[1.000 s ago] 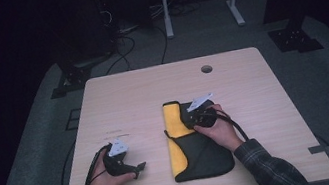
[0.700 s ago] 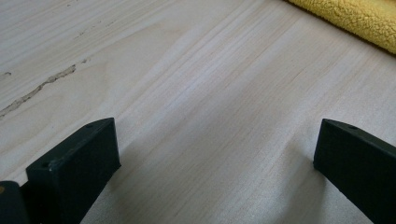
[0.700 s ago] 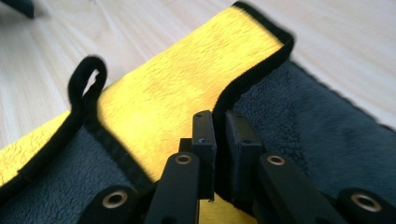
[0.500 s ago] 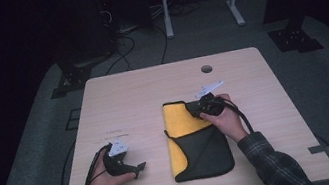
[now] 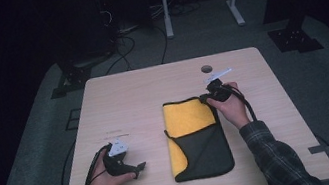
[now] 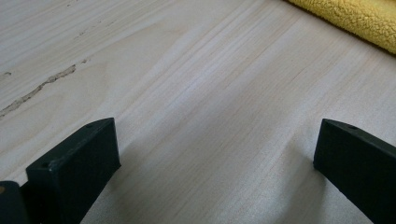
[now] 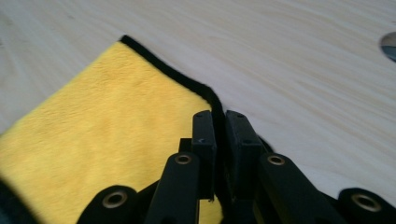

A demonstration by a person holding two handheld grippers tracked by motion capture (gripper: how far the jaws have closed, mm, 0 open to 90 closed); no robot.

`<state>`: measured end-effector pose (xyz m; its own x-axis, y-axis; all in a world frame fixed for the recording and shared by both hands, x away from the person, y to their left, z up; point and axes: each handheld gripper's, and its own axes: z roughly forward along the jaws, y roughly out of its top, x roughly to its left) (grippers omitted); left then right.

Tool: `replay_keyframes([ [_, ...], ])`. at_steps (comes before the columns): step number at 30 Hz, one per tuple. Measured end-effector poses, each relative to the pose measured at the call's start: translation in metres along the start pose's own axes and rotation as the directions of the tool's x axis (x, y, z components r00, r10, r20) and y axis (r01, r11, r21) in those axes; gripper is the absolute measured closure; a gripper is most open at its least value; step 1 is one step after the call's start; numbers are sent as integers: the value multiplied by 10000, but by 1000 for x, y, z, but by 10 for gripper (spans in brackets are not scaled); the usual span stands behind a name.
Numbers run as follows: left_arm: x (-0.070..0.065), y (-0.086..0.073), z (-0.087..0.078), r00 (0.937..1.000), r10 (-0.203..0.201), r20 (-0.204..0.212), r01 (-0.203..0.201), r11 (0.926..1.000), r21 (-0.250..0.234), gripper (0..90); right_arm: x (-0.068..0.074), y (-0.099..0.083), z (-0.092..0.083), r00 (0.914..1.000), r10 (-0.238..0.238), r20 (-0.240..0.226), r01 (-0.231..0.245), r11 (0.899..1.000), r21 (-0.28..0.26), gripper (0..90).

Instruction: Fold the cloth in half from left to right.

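A: Which way does the cloth run from the right tongs?

B: Its long axis runs from the far side of the surface toward the near edge, where the person sits. The right tongs sit at its far right corner, so nearly all of the cloth lies nearward and to the left of them. It lies about midway across the surface, its near end close to the near edge.

A: And their grip?

B: In the right gripper view the jaws are pinched tight on the black-bound edge of the cloth, right at that corner; the yellow face spreads out to the left of them. From above, the yellow shows at the far end and in a strip down the left edge, while a dark layer covers the near part.

A: The other hand?

B: The left tongs rest near the near left corner of the surface, jaws wide with nothing between them, pointing toward the cloth. Its yellow edge is apart from them.

A: So which hand leads?

B: The right, I'd judge. It already has the corner, and any pull would follow that long axis.
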<state>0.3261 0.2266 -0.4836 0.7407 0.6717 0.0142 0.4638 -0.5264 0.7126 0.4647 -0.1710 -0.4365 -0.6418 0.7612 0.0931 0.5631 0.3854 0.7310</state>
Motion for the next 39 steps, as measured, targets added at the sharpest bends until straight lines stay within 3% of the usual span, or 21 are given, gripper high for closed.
replay_keyframes([
  [14, 0, 0, 0, 10000, -2, -2, 2, 10000, -2, 0, -37, -9, 20, 9950, 496, 869, -558, 9960, 698, 848],
  [17, 0, 0, 0, 10000, -1, -2, 1, 10000, -1, 0, -40, -11, 21, 9919, 408, 1204, -520, 9945, 914, 842],
  [20, 0, 0, 0, 10000, -4, -2, 4, 10000, -3, 0, -43, -12, 18, 9910, 518, 1236, -621, 9947, 814, 831],
  [30, 0, 0, 0, 10000, -2, -3, 2, 10000, 1, 0, -25, -5, -6, 9977, 489, 472, -502, 9984, 260, 777],
  [39, 0, 0, 0, 10000, 3, -9, -3, 10000, 1, 0, 5, -19, -22, 9994, 189, -280, -187, 9998, 64, 677],
])
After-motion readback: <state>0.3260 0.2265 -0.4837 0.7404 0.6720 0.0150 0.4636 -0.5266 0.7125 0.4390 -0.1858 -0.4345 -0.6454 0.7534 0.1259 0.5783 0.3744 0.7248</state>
